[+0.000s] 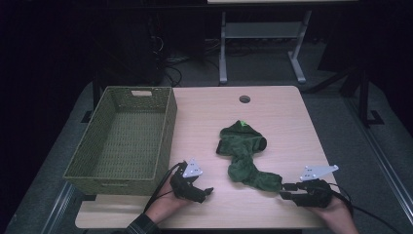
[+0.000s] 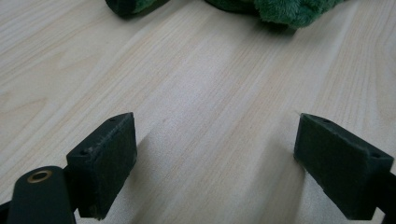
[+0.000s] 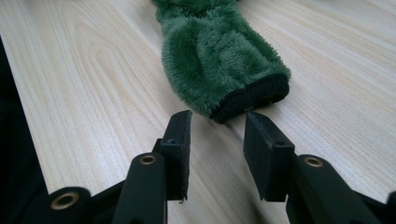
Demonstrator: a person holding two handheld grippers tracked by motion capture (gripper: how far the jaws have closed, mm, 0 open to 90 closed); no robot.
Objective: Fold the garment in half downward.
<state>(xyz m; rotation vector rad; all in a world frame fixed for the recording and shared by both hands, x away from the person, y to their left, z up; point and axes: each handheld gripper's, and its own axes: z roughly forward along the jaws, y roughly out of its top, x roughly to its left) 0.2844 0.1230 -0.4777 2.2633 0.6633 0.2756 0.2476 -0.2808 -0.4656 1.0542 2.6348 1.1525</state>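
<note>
Jaws of the right gripper (image 3: 217, 128) stand partly spread, just short of the black cuff (image 3: 250, 99) of the green fuzzy sock (image 1: 246, 156), with nothing between them yet. The cuff lies flat on the table (image 1: 287, 122) at the near right, so a good pick likely means sliding 1 jaw low along the wood under the cuff's edge and the other over it, then pinching the ribbed band rather than the loose pile, which would slip. The left gripper (image 2: 215, 154) hovers over bare wood at the near left, its 2 jaws wide apart and holding nothing; the sock's middle lies beyond it. Farther back the sock bunches into a heap near the table's centre, so a slow lift should let it trail free. The woven basket (image 1: 163, 141) sits at the far left, open and ready.
</note>
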